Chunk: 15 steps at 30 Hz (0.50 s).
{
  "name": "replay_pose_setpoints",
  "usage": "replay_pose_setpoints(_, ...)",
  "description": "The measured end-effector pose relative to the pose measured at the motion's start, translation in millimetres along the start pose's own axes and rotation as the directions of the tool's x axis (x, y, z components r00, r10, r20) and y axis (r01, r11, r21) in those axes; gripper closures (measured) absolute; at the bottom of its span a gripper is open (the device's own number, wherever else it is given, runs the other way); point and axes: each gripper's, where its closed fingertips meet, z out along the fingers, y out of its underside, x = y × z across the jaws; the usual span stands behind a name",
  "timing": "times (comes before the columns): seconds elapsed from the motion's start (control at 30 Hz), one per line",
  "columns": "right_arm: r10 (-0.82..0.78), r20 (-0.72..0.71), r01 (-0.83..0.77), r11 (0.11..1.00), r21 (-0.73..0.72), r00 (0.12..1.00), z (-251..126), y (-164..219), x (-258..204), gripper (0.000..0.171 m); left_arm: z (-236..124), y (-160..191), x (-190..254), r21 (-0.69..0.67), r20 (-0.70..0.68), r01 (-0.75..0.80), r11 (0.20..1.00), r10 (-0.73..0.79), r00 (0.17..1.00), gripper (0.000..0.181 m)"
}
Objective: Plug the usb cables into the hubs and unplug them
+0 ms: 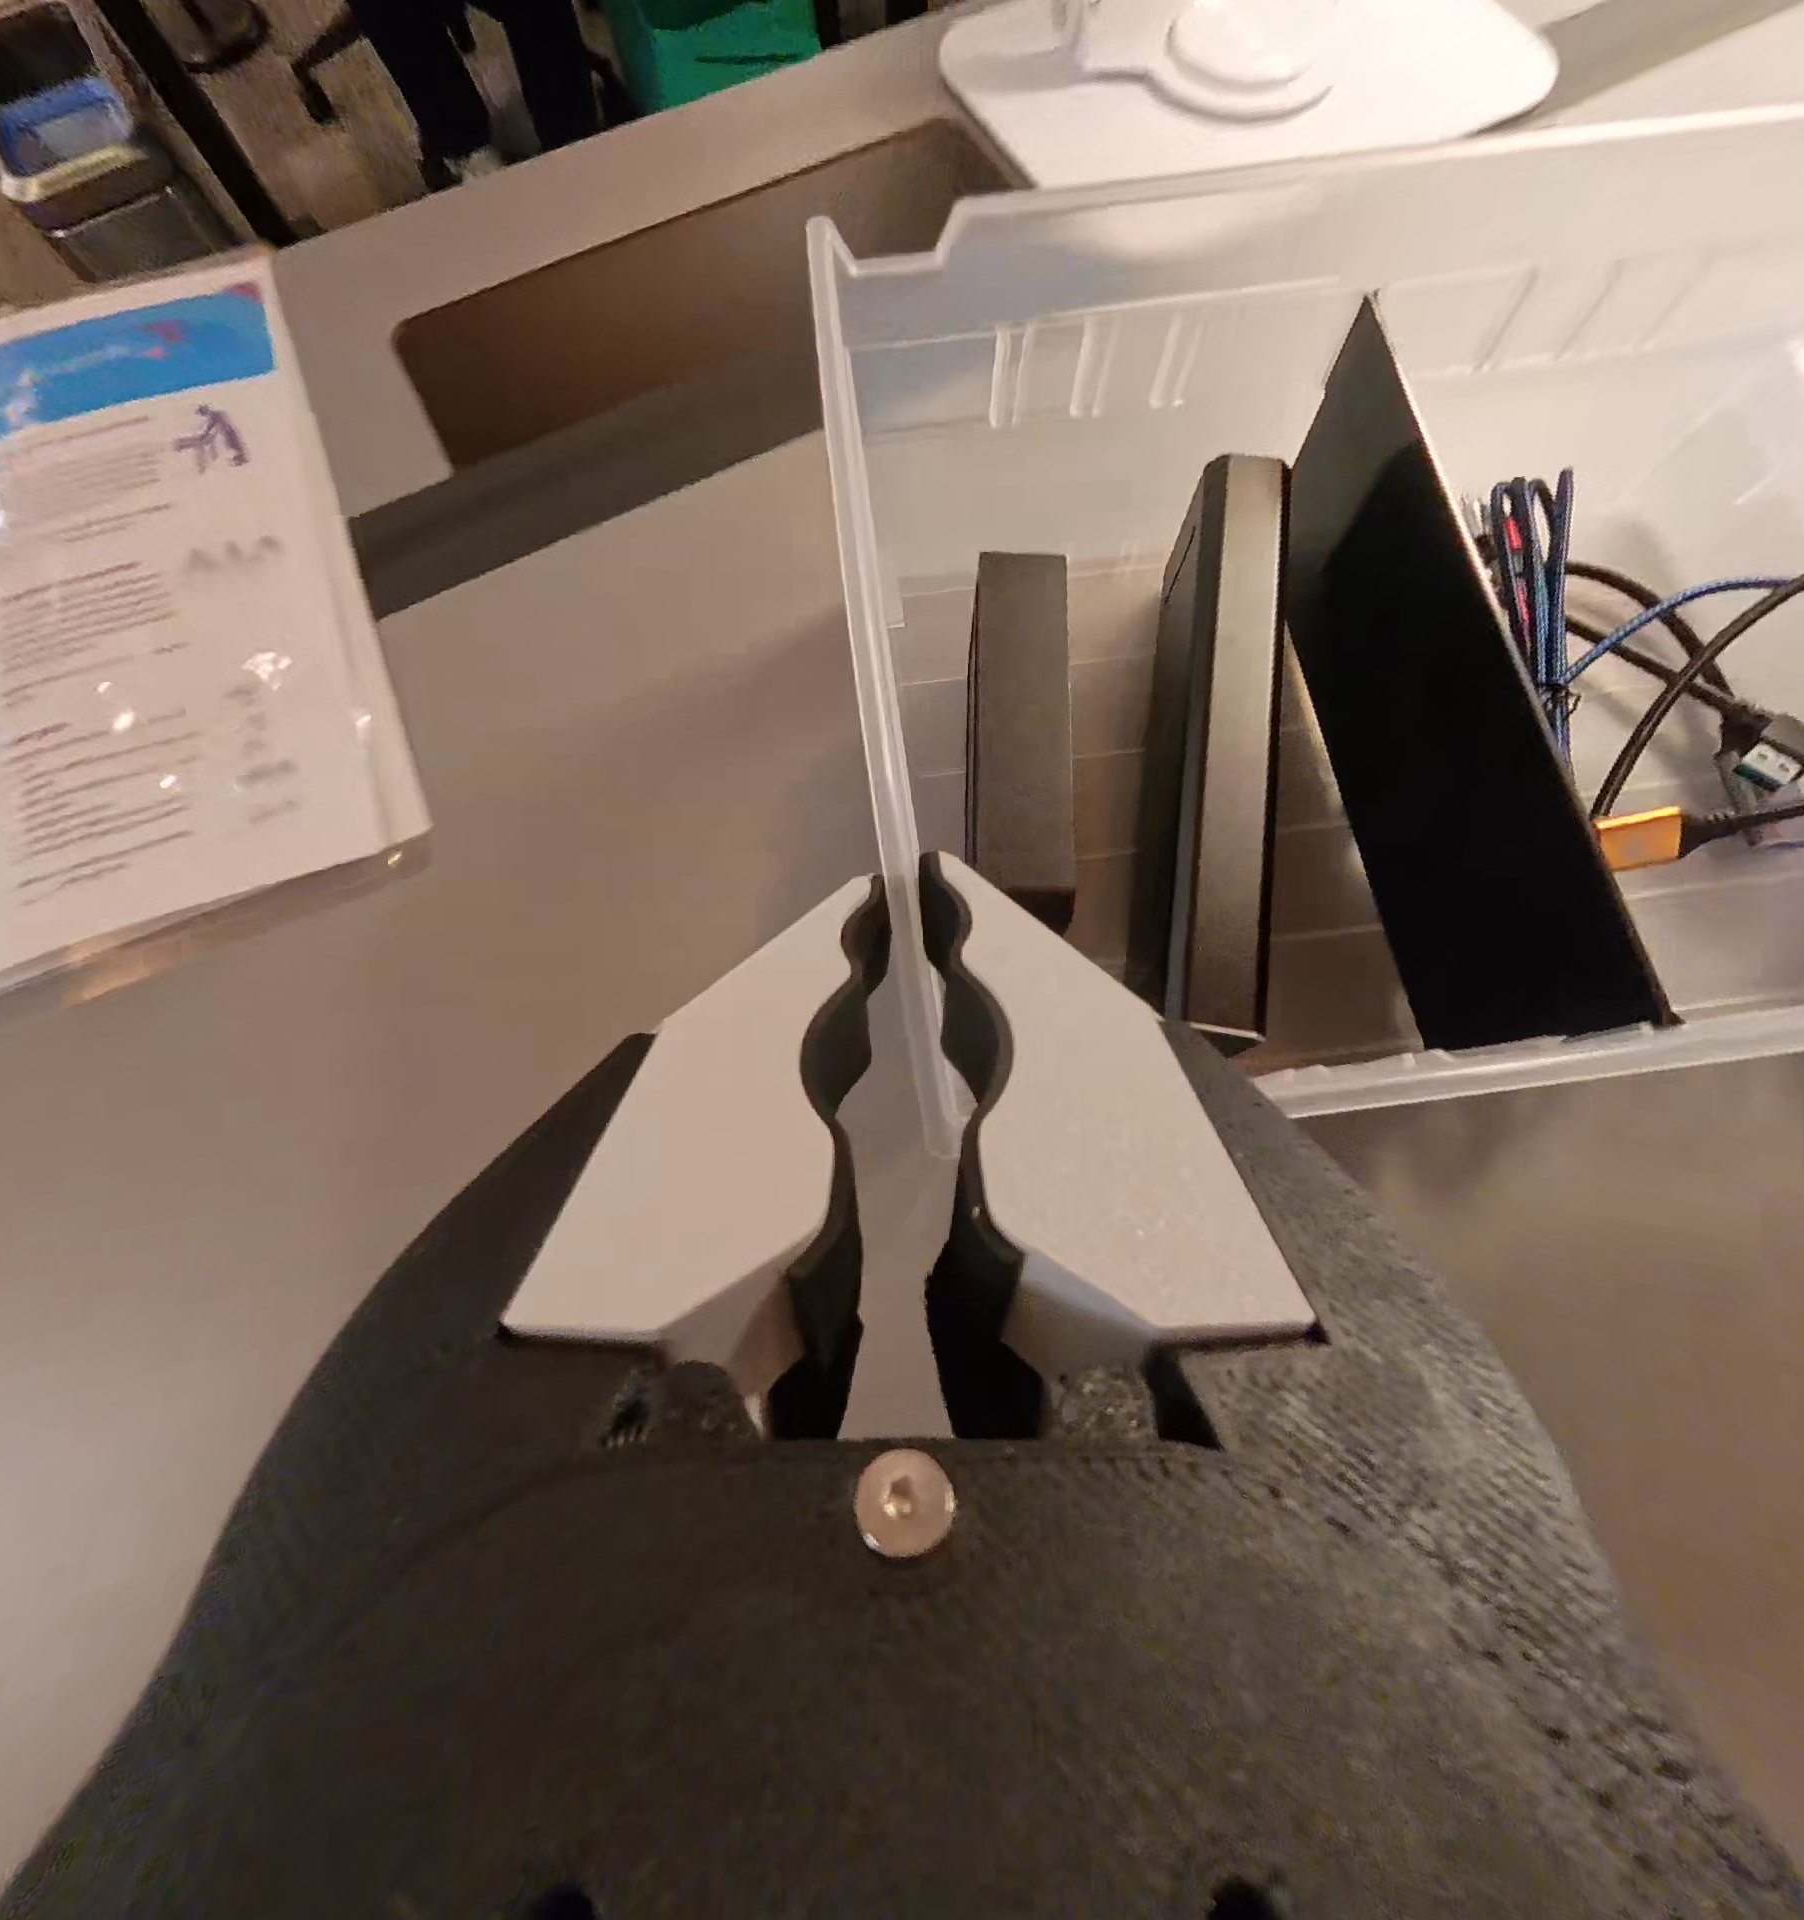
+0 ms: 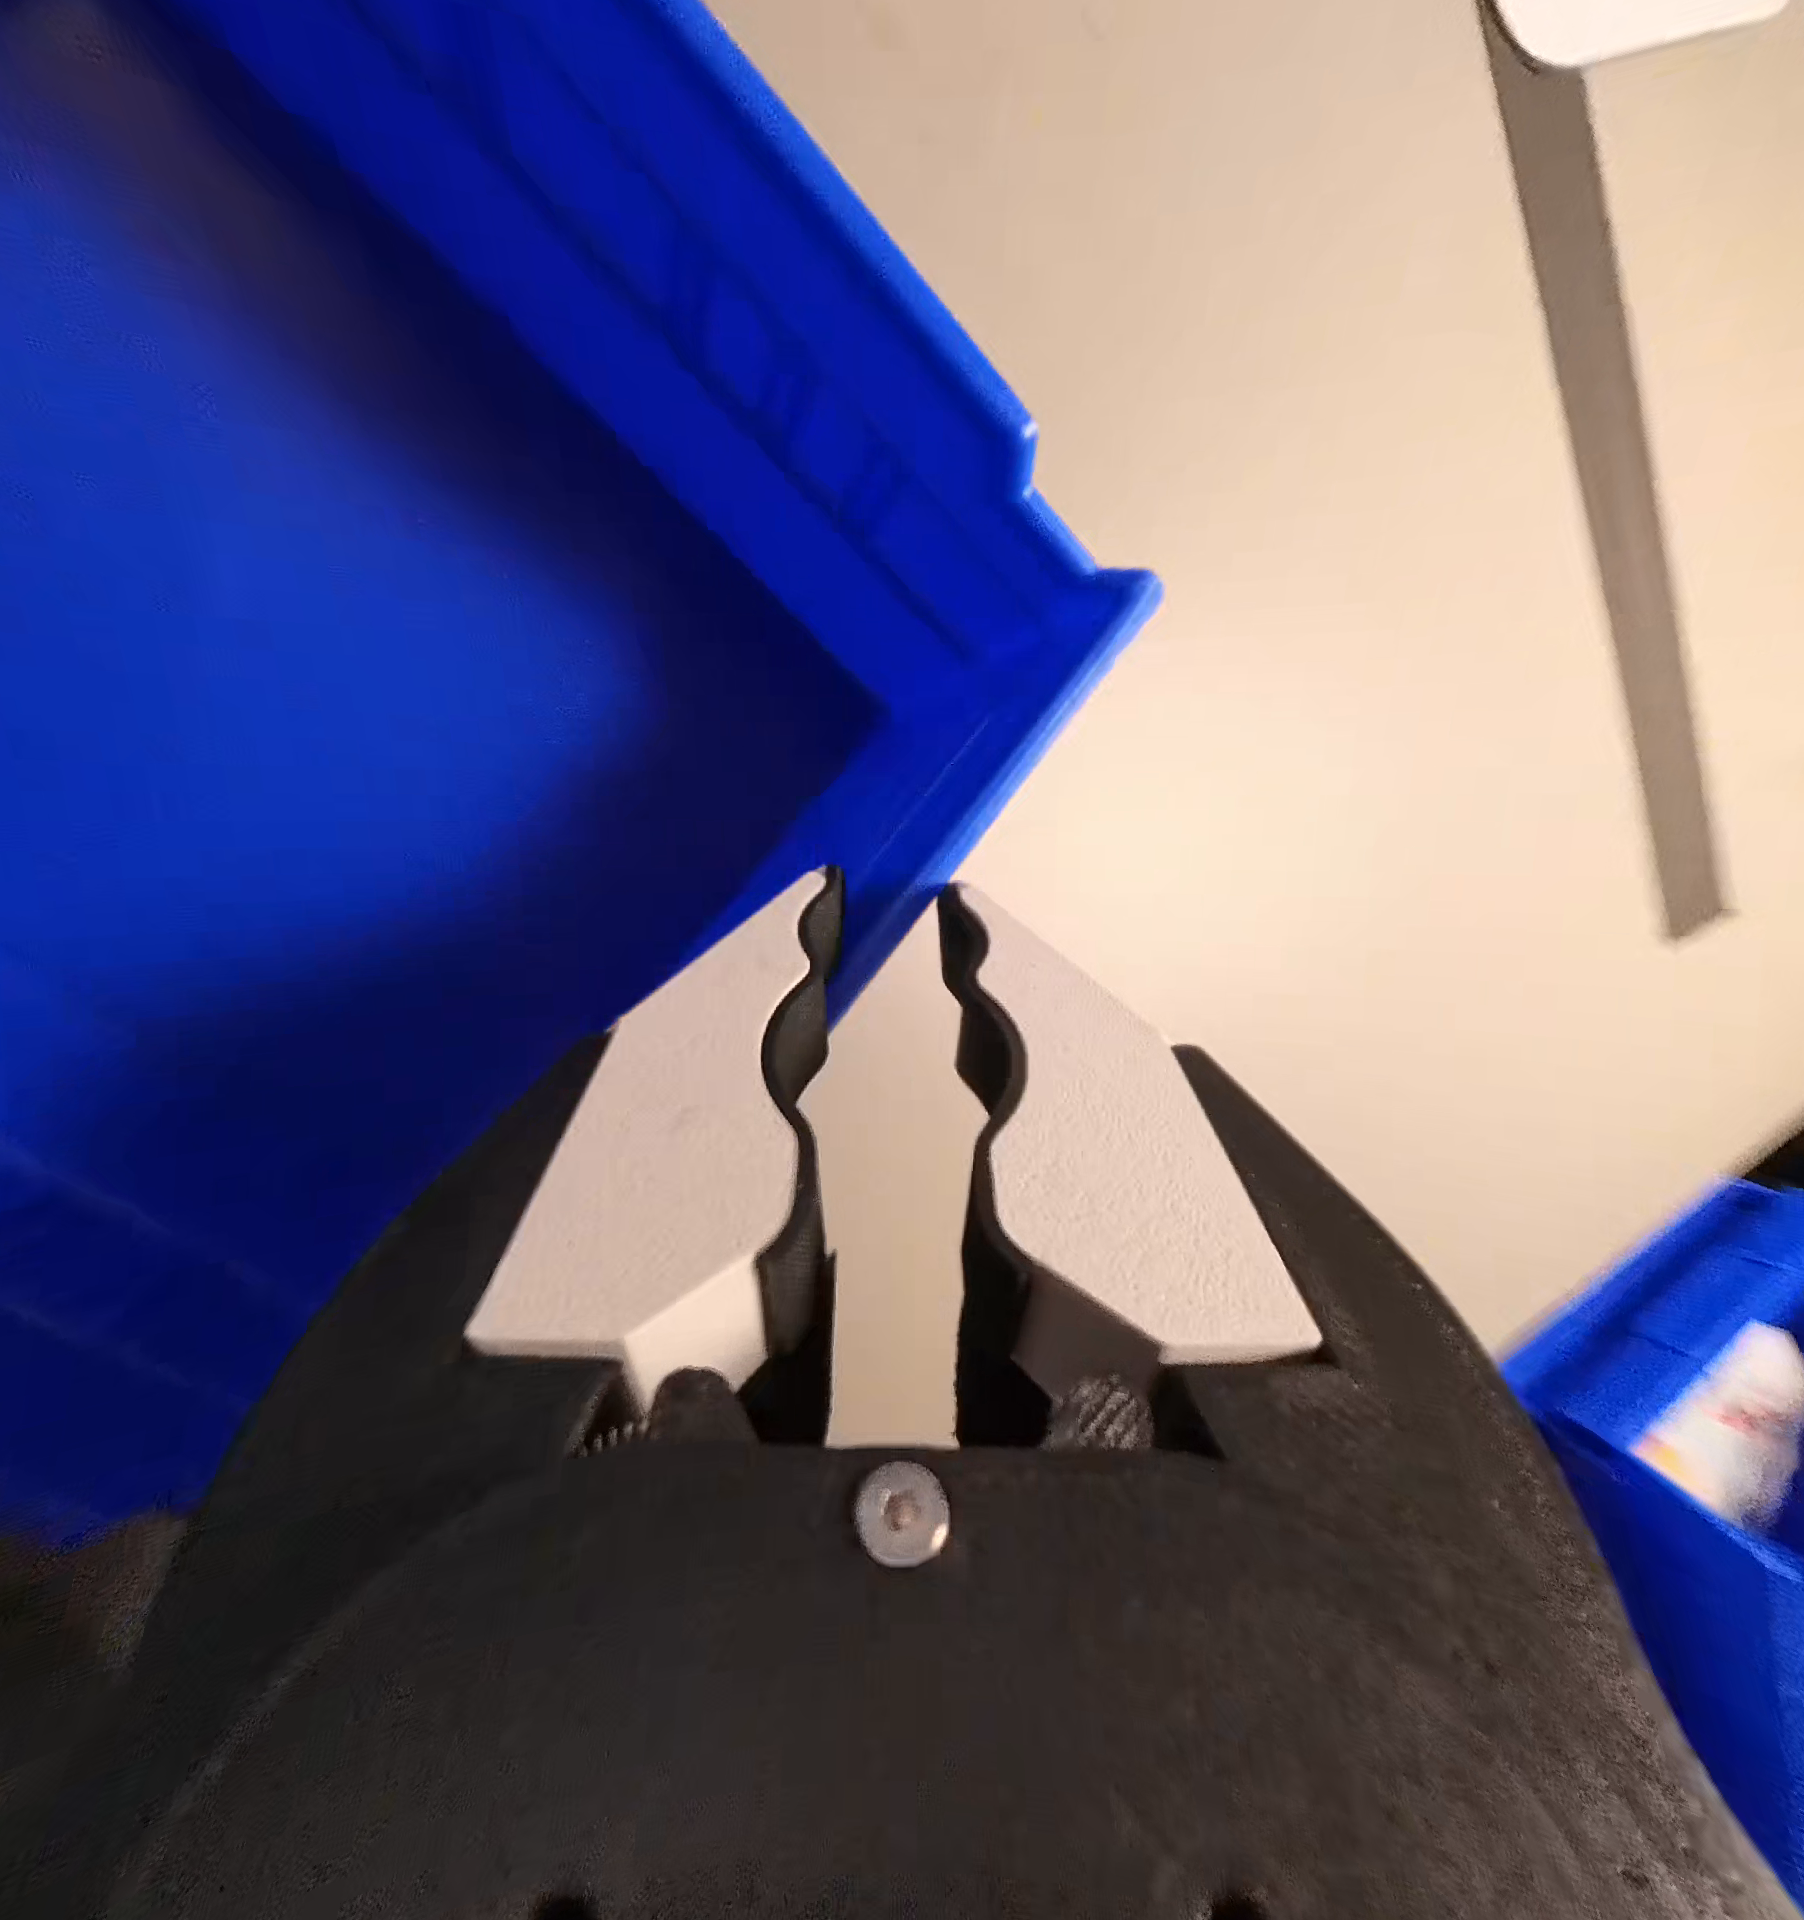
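Observation:
A clear plastic bin (image 1: 1397, 260) stands on the grey table. It holds two black hubs on edge (image 1: 1017, 727) (image 1: 1220, 748), a leaning black divider card (image 1: 1417, 727), and a tangle of USB cables (image 1: 1656, 727) with black, blue braided and orange plugs. My left gripper (image 1: 903, 883) is shut on the bin's left wall, one finger inside and one outside. In the right wrist view, my right gripper (image 2: 887, 894) is closed on the rim of a blue bin (image 2: 358, 520) near its corner. The blue bin's inside shows nothing and is blurred.
A laminated instruction sheet (image 1: 150, 623) lies to the left of the clear bin. A rectangular cut-out (image 1: 617, 343) opens in the table behind it, and a white stand base (image 1: 1241, 62) sits at the back. A second blue bin (image 2: 1708, 1455) holds a white item; a grey tape strip (image 2: 1604, 468) crosses the table. Tip to tip, the grippers are about 60 cm apart.

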Motion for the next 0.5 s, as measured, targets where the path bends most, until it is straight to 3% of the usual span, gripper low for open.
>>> replay_pose_setpoints(0.07,-0.031,-0.109,0.023,0.997,-0.071,0.994,-0.3,13.5,31.1,0.152,-16.5,14.9,-25.5,-0.048,0.023,-0.026,0.999,0.027,0.999,0.171)
replay_pose_setpoints(0.13,0.001,-0.202,-0.019,0.996,-0.089,0.979,-7.8,16.1,52.9,0.148,-39.3,26.2,-59.4,-0.121,0.186,-0.012,0.993,0.035,0.982,0.153)
replay_pose_setpoints(0.2,0.057,-0.231,-0.063,0.998,-0.015,0.971,-20.5,1.8,54.6,0.144,-71.7,17.5,-78.8,-0.14,0.391,-0.033,0.99,0.085,0.916,0.137)
replay_pose_setpoints(0.23,0.09,-0.207,-0.083,0.996,0.044,0.974,-25.6,-10.8,46.4,0.143,-83.4,3.4,-69.9,-0.115,0.428,-0.074,0.991,0.117,0.896,0.132)
replay_pose_setpoints(0.3,0.136,-0.047,-0.127,0.979,0.156,0.99,-28.3,-41.5,8.9,0.141,-85.4,-33.8,-14.9,-0.013,0.341,-0.172,0.985,0.166,0.925,0.128)
replay_pose_setpoints(0.37,0.132,0.174,-0.167,0.965,0.202,0.976,-23.4,-69.1,-42.8,0.132,-68.3,-57.1,56.0,0.02,0.16,-0.226,0.974,0.22,0.962,0.127)
replay_pose_setpoints(0.43,0.094,0.325,-0.159,0.971,0.18,0.941,-12.2,-84.5,-89.0,0.122,-37.7,-56.8,122.5,-0.053,-0.053,-0.259,0.965,0.256,0.965,0.117)
replay_pose_setpoints(0.5,0.052,0.391,-0.111,0.985,0.13,0.919,2.8,-88.1,-122.8,0.115,-1.7,-42.1,165.5,-0.173,-0.175,-0.317,0.933,0.287,0.942,0.112)
